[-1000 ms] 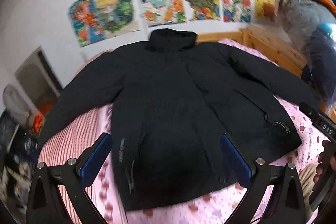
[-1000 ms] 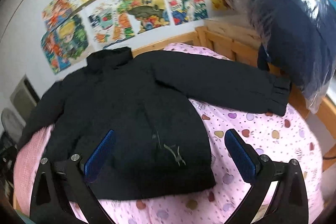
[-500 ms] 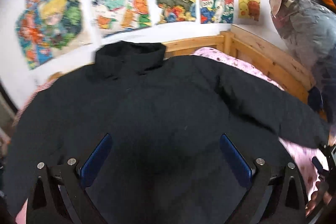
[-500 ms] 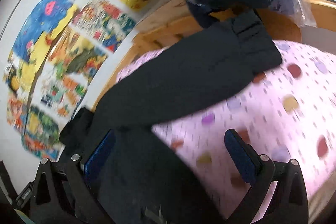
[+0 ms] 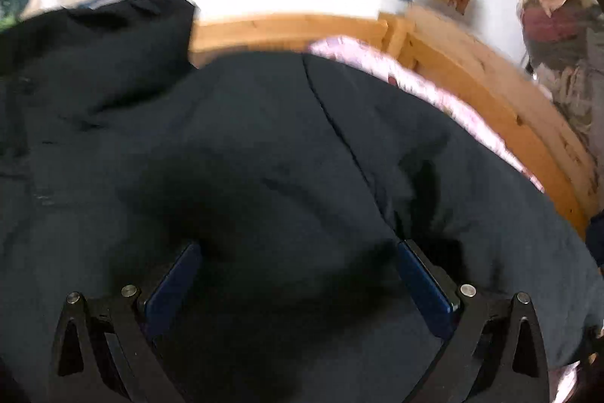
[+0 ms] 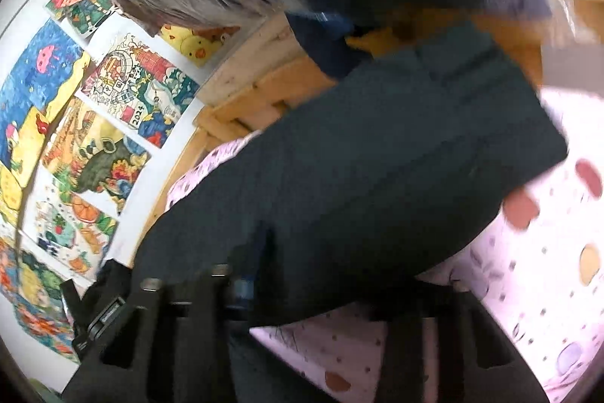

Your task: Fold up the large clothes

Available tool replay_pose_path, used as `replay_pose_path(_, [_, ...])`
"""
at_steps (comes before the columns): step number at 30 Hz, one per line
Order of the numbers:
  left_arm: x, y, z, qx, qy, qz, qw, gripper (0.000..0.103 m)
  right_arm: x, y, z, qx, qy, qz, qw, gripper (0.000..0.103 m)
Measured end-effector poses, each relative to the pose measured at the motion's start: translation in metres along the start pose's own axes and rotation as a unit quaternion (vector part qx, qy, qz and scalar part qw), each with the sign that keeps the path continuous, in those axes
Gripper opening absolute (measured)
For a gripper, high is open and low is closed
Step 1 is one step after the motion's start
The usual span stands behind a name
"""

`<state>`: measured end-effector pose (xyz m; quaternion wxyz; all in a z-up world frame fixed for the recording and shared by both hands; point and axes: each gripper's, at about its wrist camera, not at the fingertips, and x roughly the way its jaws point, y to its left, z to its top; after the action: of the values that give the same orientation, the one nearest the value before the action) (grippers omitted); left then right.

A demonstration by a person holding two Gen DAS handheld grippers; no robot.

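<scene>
Jaws of the right gripper [image 6: 313, 289] have just been closing around the black jacket's sleeve [image 6: 358, 176] lying on the pink bedsheet [image 6: 547, 270], probably for folding inward, while the left gripper [image 5: 298, 274] is hovering wide open above the jacket body [image 5: 245, 157].

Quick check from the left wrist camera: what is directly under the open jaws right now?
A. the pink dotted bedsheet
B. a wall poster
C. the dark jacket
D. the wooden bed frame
C: in the left wrist view the left gripper stands with its jaws wide apart over the dark jacket, whose fabric fills the gap between them; the wooden bed frame lies beyond.
</scene>
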<state>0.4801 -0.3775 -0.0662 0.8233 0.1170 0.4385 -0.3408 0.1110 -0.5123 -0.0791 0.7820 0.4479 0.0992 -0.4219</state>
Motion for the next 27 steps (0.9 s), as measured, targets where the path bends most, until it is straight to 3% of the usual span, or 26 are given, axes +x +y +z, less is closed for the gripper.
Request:
replay_pose_path(2, [0.015, -0.004, -0.004, 0.011, 0.017, 0.010, 0.9997, 0.103, -0.012, 0.007, 0.010, -0.036, -0.018, -0.008, 0.999, 0.014])
replay_pose_path(4, [0.019, -0.007, -0.007, 0.026, 0.030, 0.012, 0.9992, 0.103, -0.019, 0.022, 0.024, -0.070, -0.032, -0.007, 0.997, 0.011])
replay_pose_path(7, [0.003, 0.001, -0.007, 0.026, 0.044, -0.024, 0.9984, 0.102, -0.032, 0.056, 0.049, -0.131, -0.049, 0.011, 0.990, 0.008])
replay_pose_path(10, [-0.040, 0.026, -0.011, 0.010, 0.036, -0.057, 0.9977, 0.102, -0.050, 0.108, 0.068, -0.215, -0.072, 0.046, 0.973, 0.007])
replay_pose_path(13, [-0.093, 0.061, -0.022, 0.007, 0.006, -0.055, 0.9985, 0.102, -0.068, 0.178, 0.067, -0.313, -0.095, 0.097, 0.940, 0.007])
replay_pose_path(18, [-0.175, 0.135, -0.049, -0.030, -0.040, -0.041, 0.9979, 0.102, -0.094, 0.288, 0.014, -0.448, -0.094, 0.201, 0.866, 0.007])
replay_pose_path(21, [-0.210, 0.182, -0.073, -0.065, -0.066, -0.054, 0.9942, 0.102, -0.102, 0.323, -0.034, -0.500, -0.068, 0.252, 0.826, 0.007])
replay_pose_path(22, [-0.219, 0.195, -0.082, -0.073, -0.072, -0.060, 0.9929, 0.102, -0.104, 0.335, -0.056, -0.521, -0.054, 0.271, 0.807, 0.007])
replay_pose_path(24, [-0.235, 0.222, -0.102, -0.093, -0.084, -0.060, 0.9903, 0.102, -0.104, 0.345, -0.091, -0.544, -0.031, 0.295, 0.785, 0.007])
replay_pose_path(27, [-0.239, 0.243, -0.121, -0.123, -0.094, -0.067, 0.9857, 0.103, -0.094, 0.342, -0.142, -0.568, 0.027, 0.308, 0.763, 0.007])
